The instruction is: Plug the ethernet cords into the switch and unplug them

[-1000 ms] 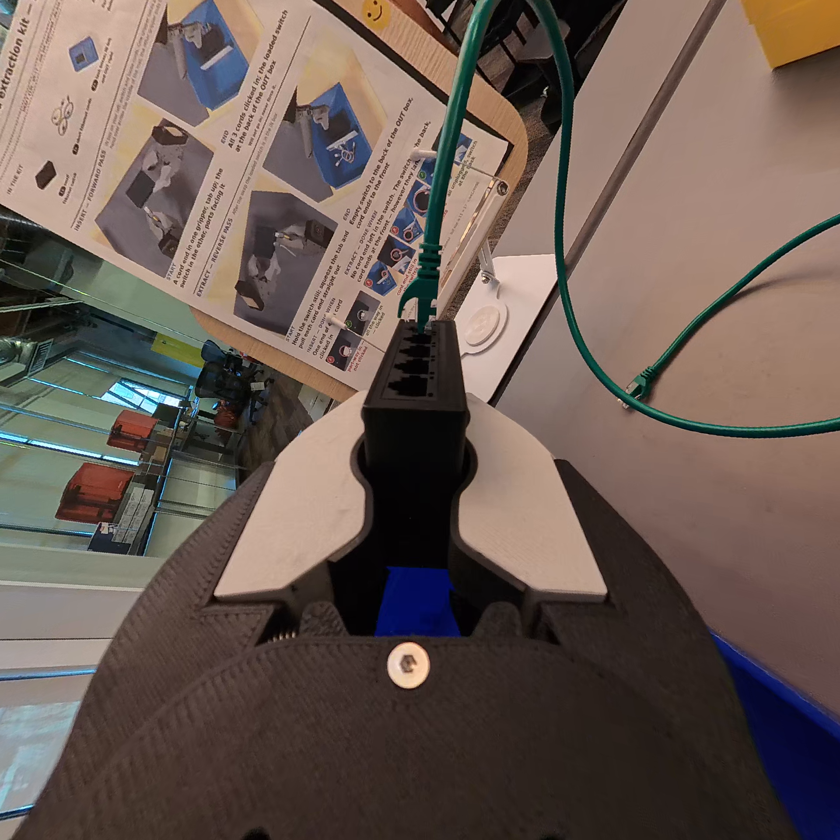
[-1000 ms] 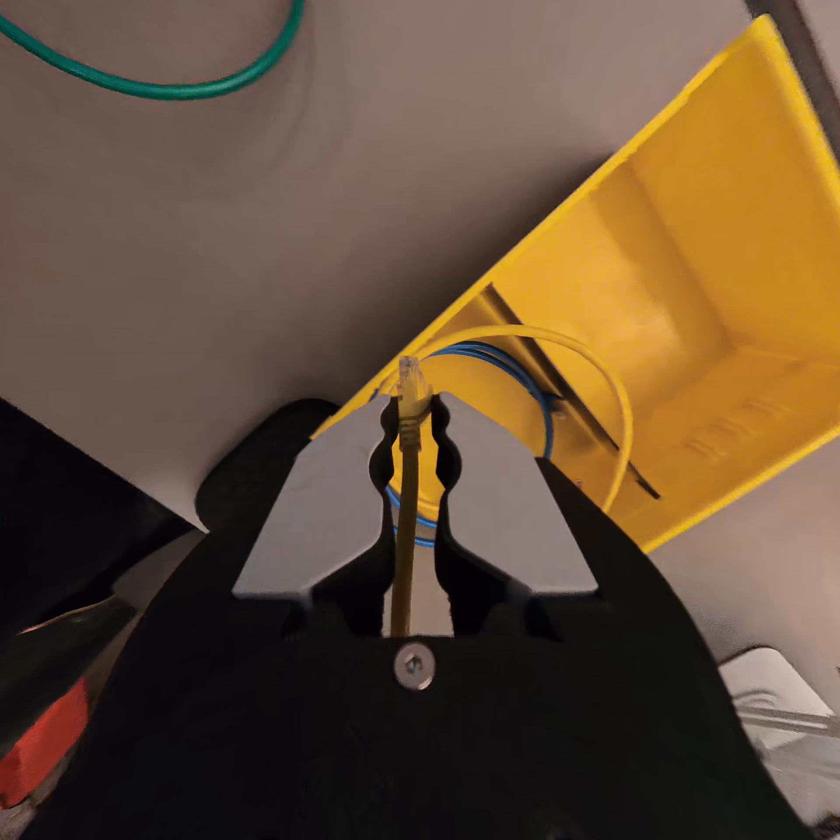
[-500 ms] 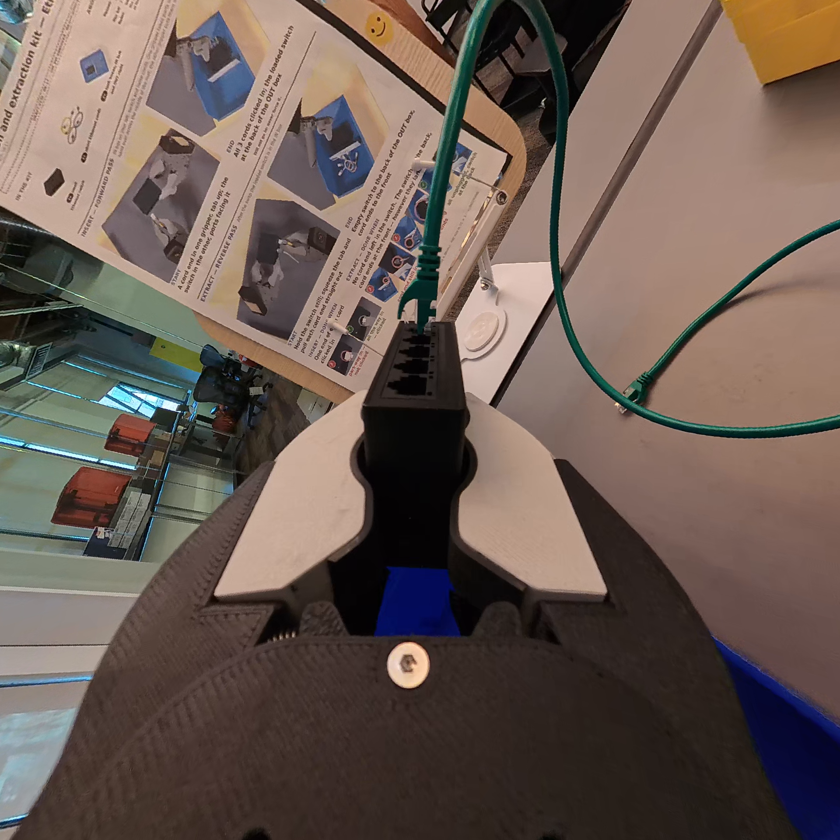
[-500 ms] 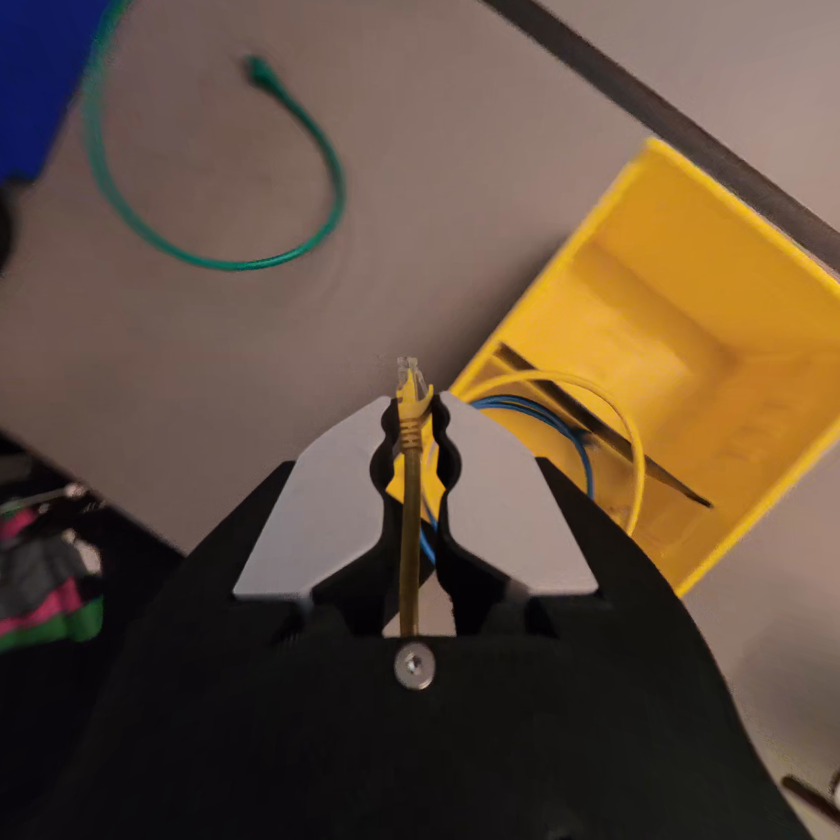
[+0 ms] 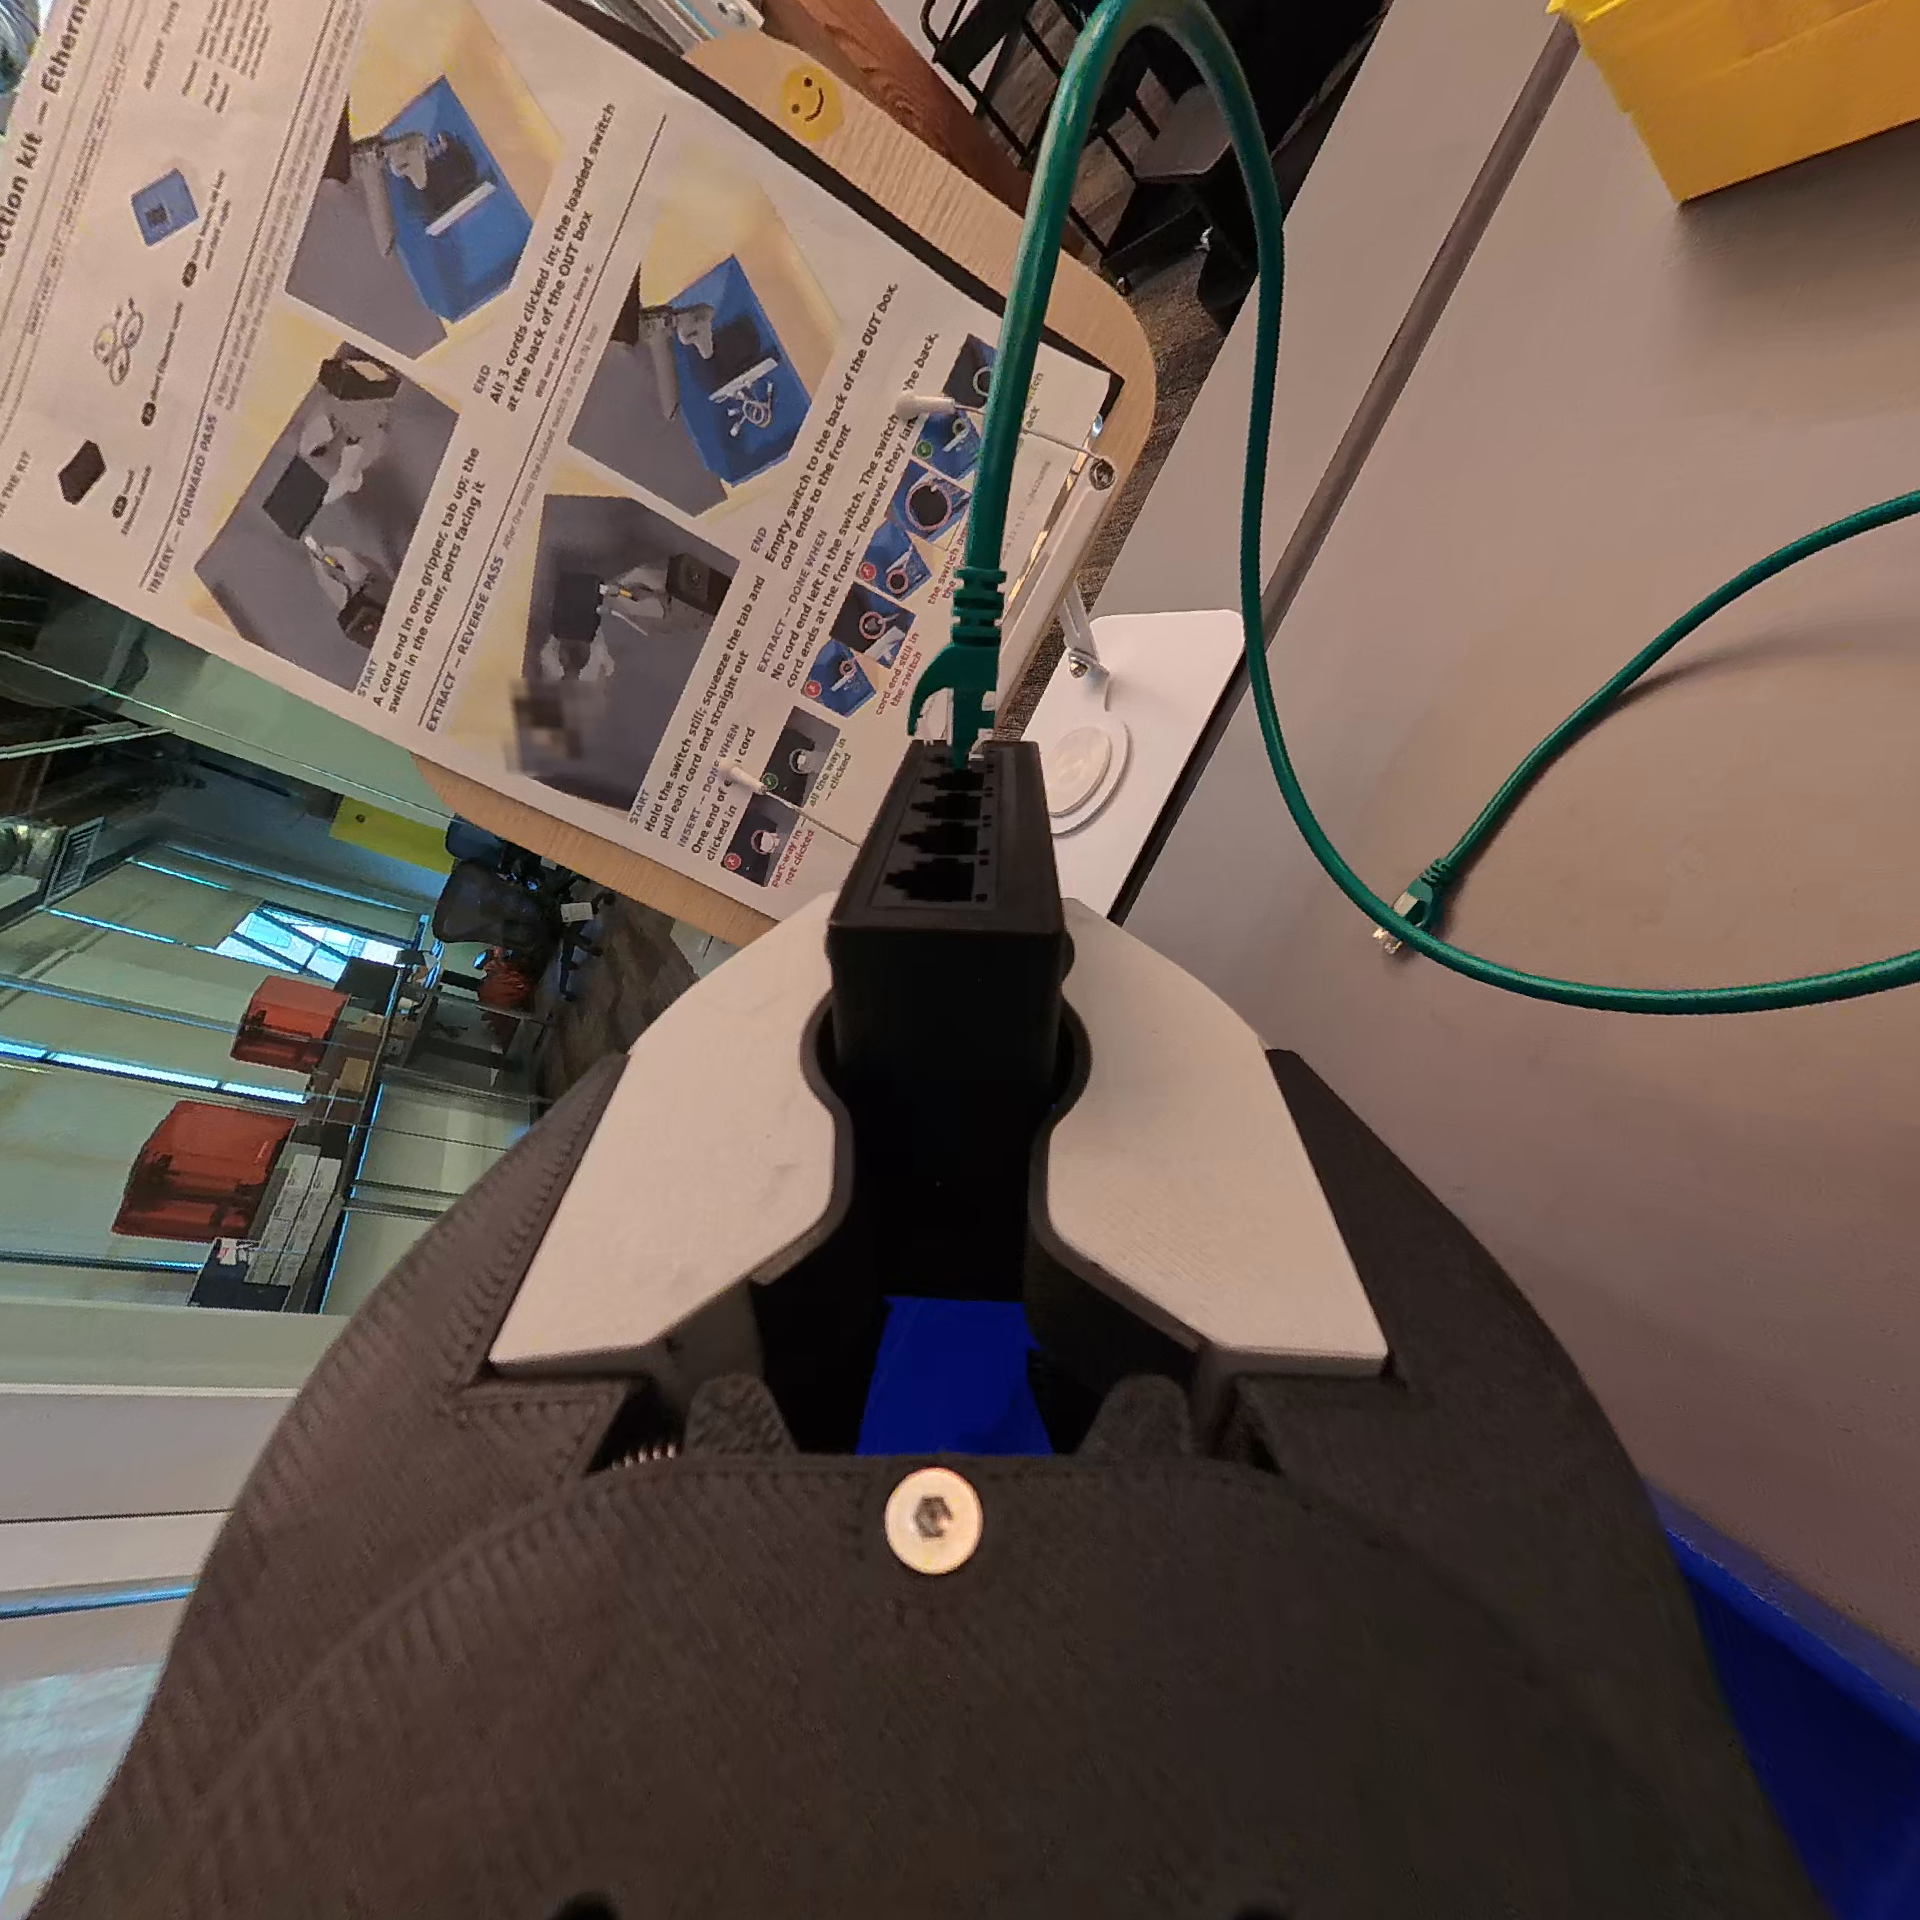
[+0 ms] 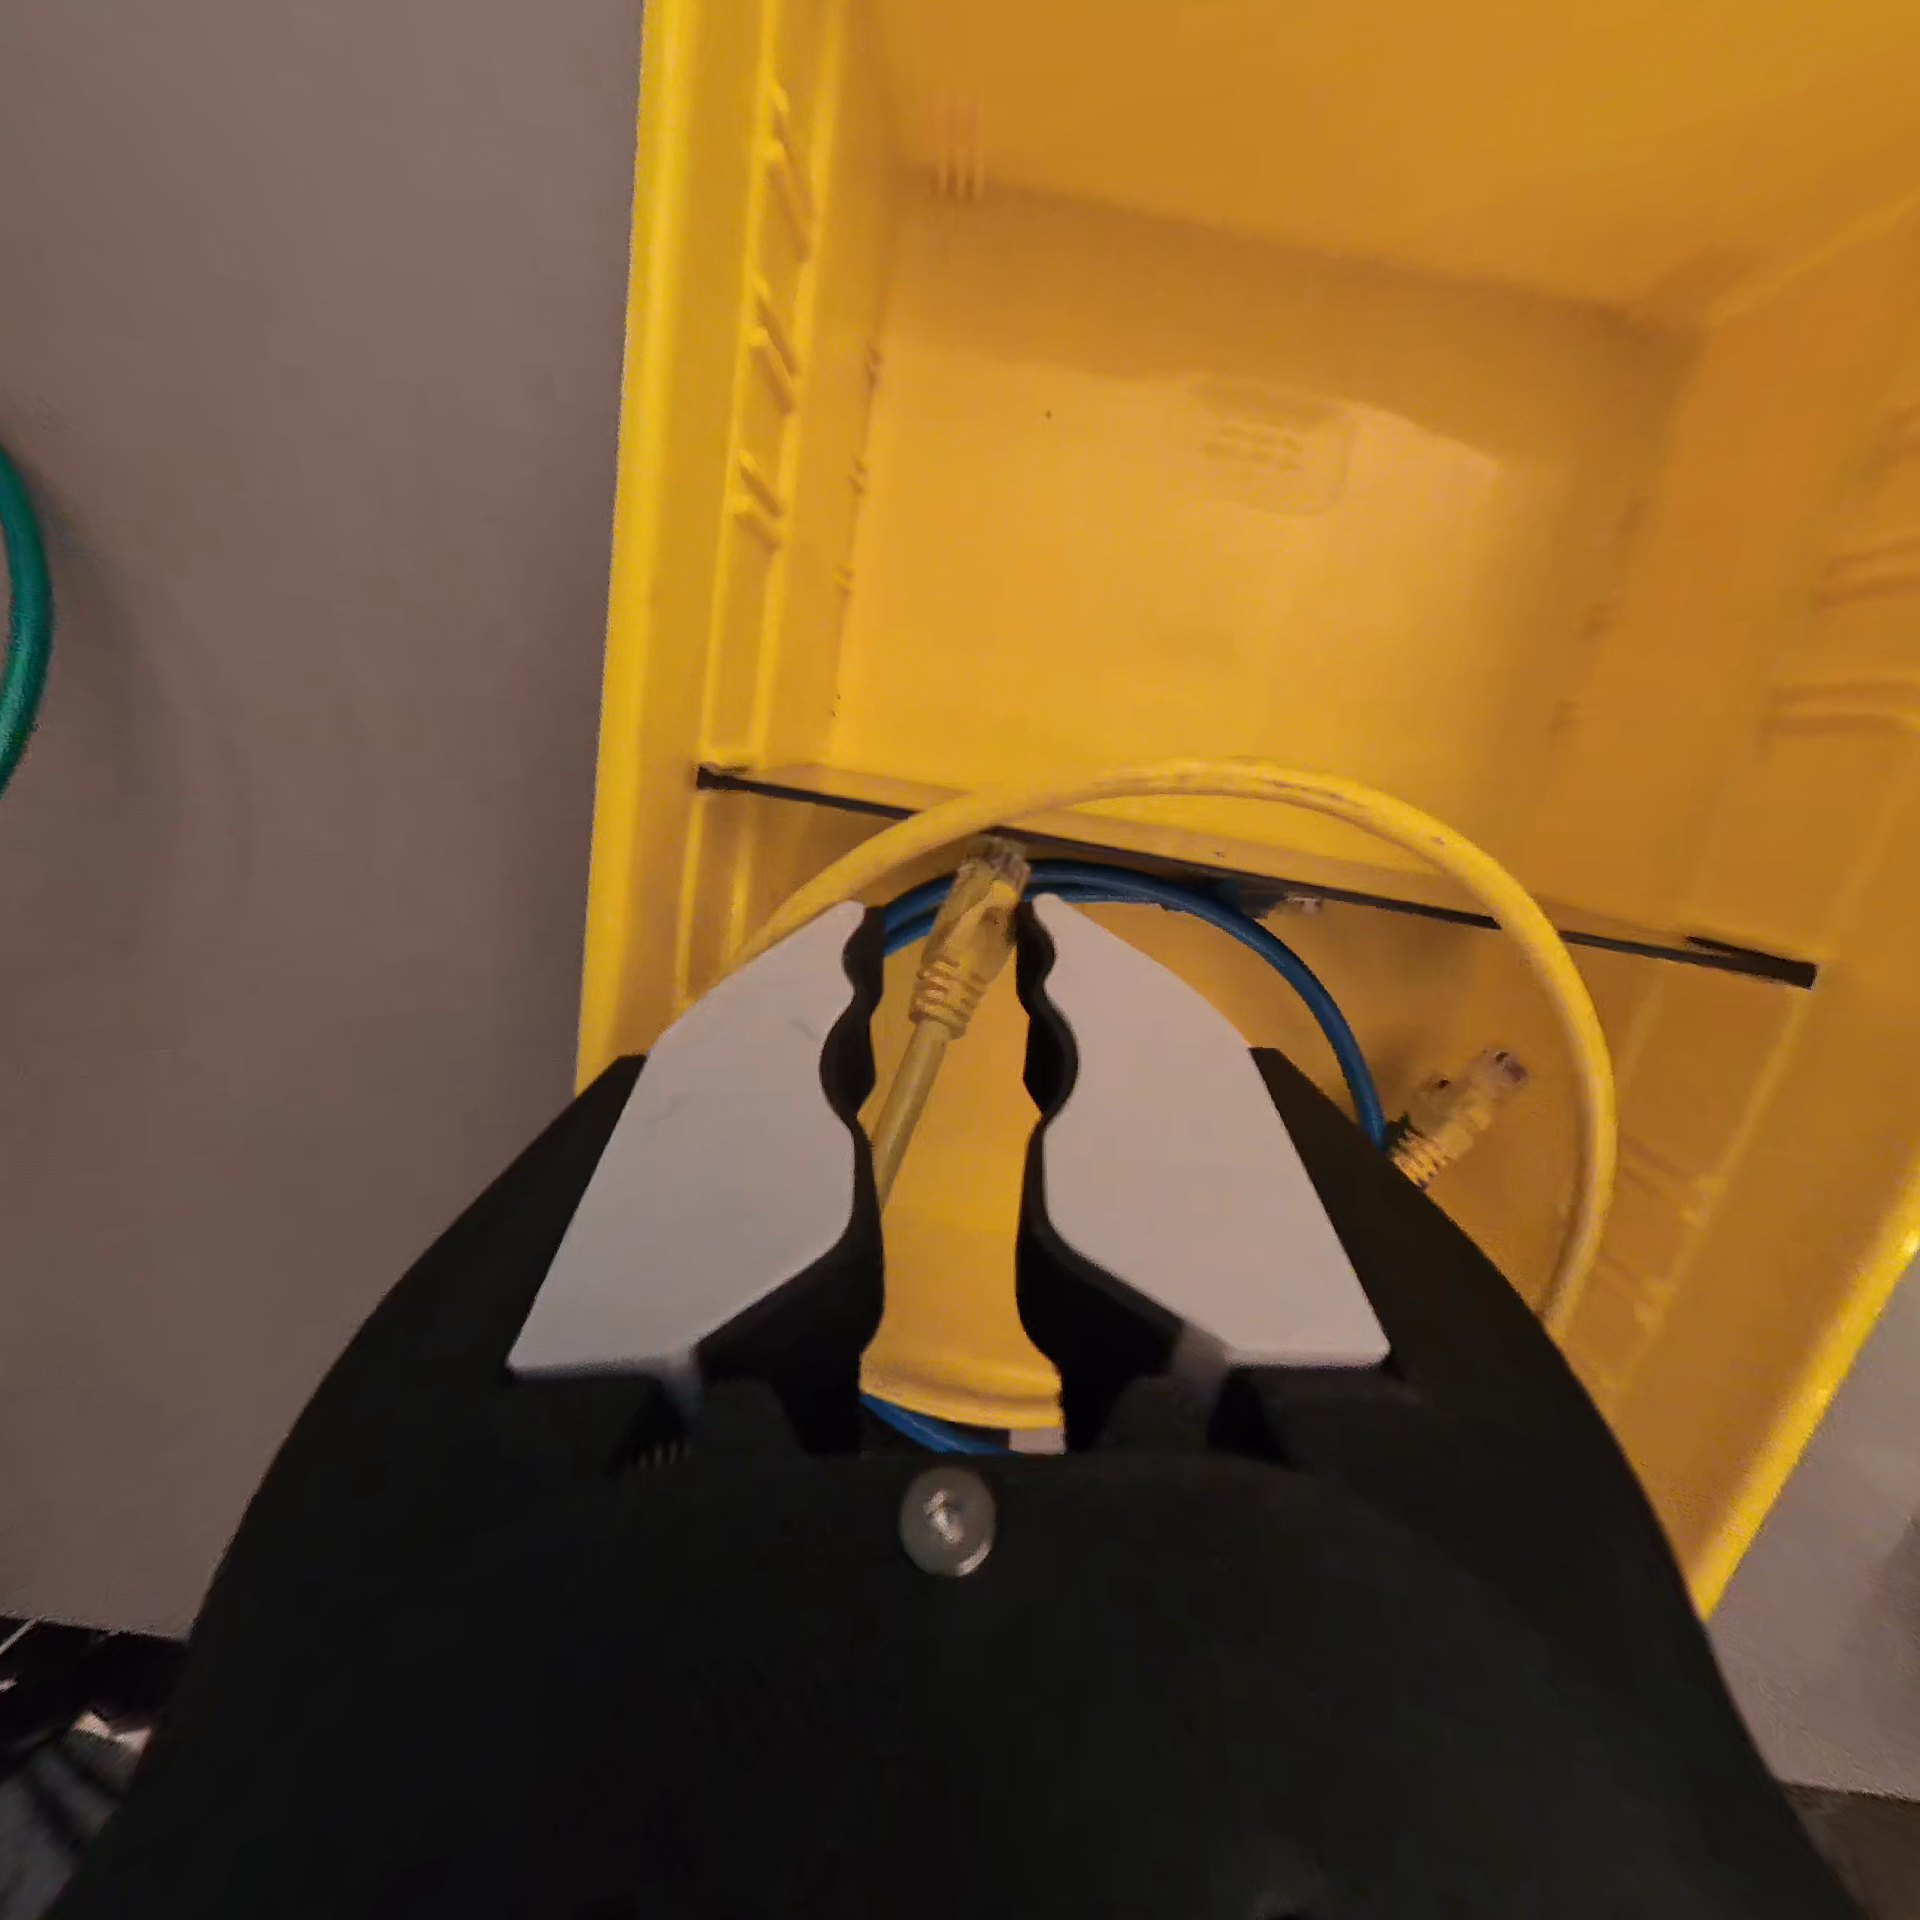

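My left gripper (image 5: 948, 966) is shut on the black switch (image 5: 951, 935) and holds it ports-up above the table. A green ethernet cord (image 5: 1013, 364) is plugged into its farthest port; the cord's other plug (image 5: 1413, 914) lies on the grey table. The nearer ports are empty. My right gripper (image 6: 948, 914) is over the yellow bin (image 6: 665, 520) with its jaws apart. The yellow cord's plug (image 6: 971, 935) sits tilted and loose between the fingers. The yellow cord loops in the bin, its other plug (image 6: 1455, 1117) on the bin floor, beside a blue cord (image 6: 1320, 987).
An instruction poster on a wooden board (image 5: 520, 416) stands behind the switch on a white base (image 5: 1143, 707). A blue bin's edge (image 5: 1818, 1714) shows at lower right in the left wrist view. The green cord (image 6: 26, 644) lies on the table left of the yellow bin. Tip to tip, the grippers are about 45 cm apart.
My right gripper has swung over the yellow bin and its jaws have spread; the yellow plug, held straight before, now tilts loose. The left gripper and switch have barely moved.
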